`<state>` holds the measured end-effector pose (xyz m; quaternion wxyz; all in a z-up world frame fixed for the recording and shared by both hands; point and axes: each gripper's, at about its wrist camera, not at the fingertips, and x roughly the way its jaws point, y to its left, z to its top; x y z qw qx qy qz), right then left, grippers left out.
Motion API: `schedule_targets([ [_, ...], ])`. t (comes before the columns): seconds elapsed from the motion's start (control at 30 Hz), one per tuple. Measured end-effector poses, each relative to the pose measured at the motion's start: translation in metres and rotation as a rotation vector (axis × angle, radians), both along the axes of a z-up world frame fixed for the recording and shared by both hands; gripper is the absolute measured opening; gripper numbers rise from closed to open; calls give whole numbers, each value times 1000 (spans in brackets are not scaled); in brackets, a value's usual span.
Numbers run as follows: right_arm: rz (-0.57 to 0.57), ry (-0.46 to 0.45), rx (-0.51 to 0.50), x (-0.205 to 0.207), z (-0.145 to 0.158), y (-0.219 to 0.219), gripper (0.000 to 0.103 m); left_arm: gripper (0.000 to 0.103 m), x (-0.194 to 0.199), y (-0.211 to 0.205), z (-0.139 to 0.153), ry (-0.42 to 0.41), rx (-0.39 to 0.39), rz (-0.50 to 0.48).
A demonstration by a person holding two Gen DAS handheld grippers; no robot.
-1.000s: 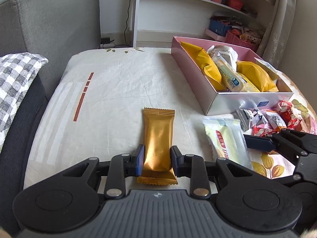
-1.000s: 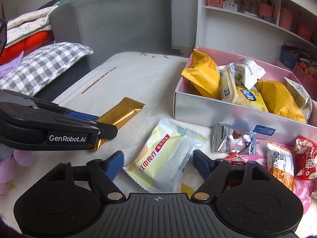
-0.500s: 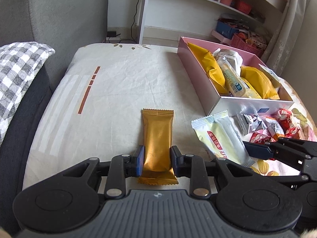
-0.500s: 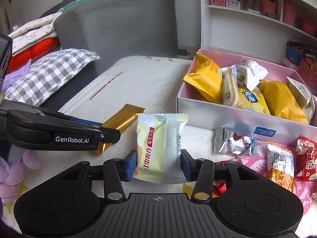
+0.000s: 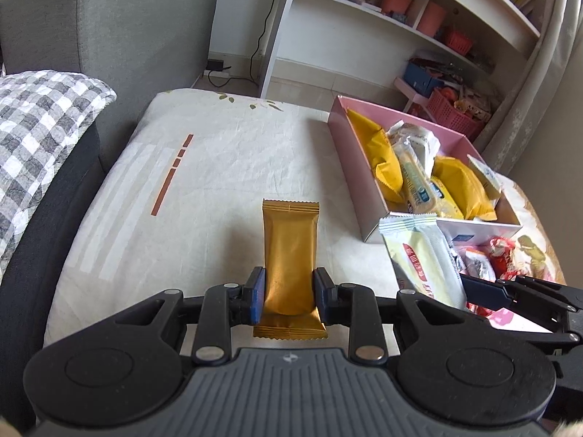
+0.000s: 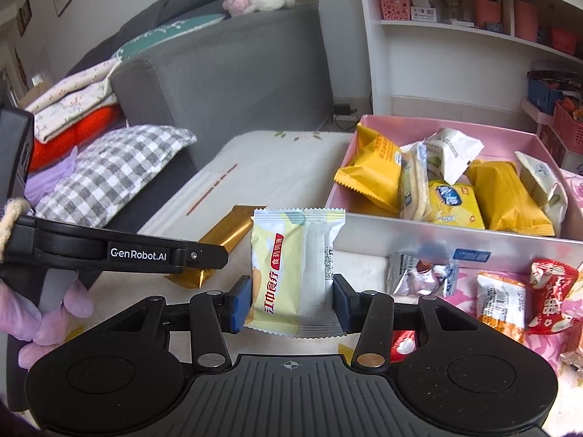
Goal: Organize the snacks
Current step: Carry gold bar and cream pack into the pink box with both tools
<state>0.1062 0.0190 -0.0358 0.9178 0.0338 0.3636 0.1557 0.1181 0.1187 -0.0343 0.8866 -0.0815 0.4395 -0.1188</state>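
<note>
My left gripper (image 5: 289, 298) is shut on a gold snack bar (image 5: 289, 255), which stands up between the blue pads above the white cloth. My right gripper (image 6: 292, 298) is shut on a pale yellow and white snack packet (image 6: 291, 266), lifted off the cloth. That packet (image 5: 422, 258) also shows at the right of the left wrist view, and the gold bar (image 6: 222, 238) at the left of the right wrist view. A pink box (image 6: 448, 235) holding several yellow and white snack bags sits just beyond both grippers, to the right.
Loose red, orange and silver wrapped snacks (image 6: 510, 291) lie on the cloth in front of the box. A grey sofa (image 5: 109, 36) with a checked pillow (image 6: 109, 171) borders the left. White shelves (image 5: 400, 18) stand behind. A gloved hand (image 6: 47, 313) holds the left gripper.
The right gripper closed on the pale packet and lifted it upright off the cloth. The left gripper kept its hold on the gold bar and rolled slightly.
</note>
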Motion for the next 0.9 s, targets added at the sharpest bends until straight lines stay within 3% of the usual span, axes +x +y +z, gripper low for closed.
schedule_targets([
  [0.43, -134, -81, 87, 7, 38, -68, 46, 25, 7, -33, 26, -60, -124, 35],
  [0.9, -309, -88, 164, 41, 35, -148, 46, 25, 27, -113, 24, -138, -117, -88],
])
